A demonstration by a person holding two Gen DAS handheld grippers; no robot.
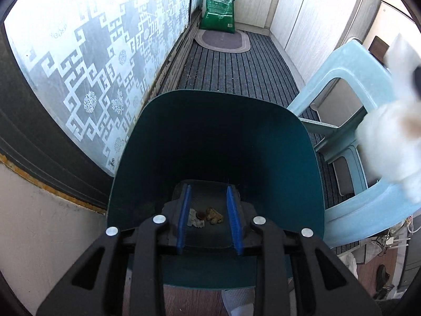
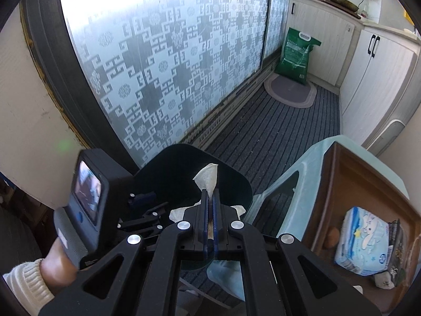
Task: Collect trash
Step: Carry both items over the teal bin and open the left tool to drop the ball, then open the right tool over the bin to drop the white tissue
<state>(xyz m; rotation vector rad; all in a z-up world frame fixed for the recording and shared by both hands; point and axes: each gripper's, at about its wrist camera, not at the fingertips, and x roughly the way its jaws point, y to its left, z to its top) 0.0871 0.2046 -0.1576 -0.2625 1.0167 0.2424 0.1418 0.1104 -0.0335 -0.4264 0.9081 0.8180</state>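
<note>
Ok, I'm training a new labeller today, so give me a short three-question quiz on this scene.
1. True or false: the right gripper is shut on a white tissue.
2. What lies at the bottom of the green bin? A) scraps B) a bottle C) a shoe
3. Which gripper is open?
Key: 1 true; 2 A; 3 the left gripper.
</note>
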